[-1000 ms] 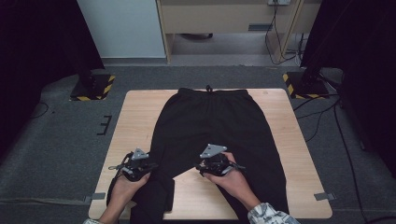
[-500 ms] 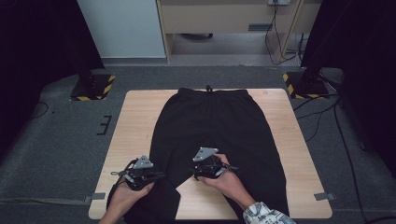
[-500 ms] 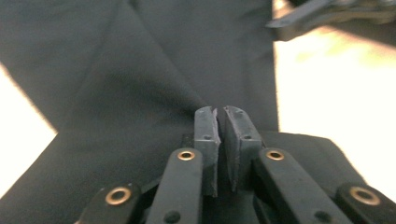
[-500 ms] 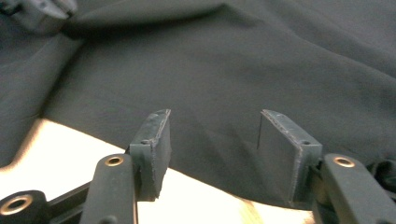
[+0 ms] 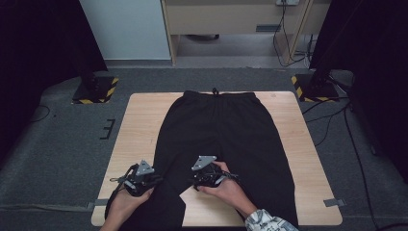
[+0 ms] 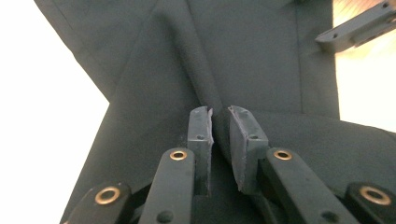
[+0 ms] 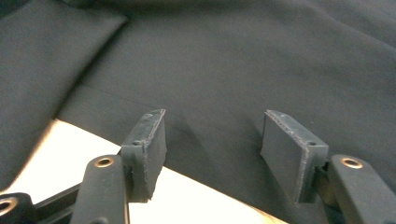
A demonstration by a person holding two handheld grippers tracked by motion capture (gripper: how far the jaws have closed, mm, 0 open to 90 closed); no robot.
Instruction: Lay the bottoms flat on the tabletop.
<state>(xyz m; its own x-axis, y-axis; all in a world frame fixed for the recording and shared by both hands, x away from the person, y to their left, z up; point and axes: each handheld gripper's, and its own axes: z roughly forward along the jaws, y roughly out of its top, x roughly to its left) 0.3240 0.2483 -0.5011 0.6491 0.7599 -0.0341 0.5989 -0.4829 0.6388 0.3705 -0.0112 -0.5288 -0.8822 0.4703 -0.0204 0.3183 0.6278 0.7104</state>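
both grippers' jaws have just been opening over the trousers (image 5: 216,130).

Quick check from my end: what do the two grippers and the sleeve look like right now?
Both the left gripper and right gripper are black, each topped by a grey three-cornered plate with a thin black cable trailing off. Their black jaws carry flat dark grey pads on arms with brass-coloured rivets. A light patterned sleeve shows on the right forearm.

no text, label or number can be read anywhere.
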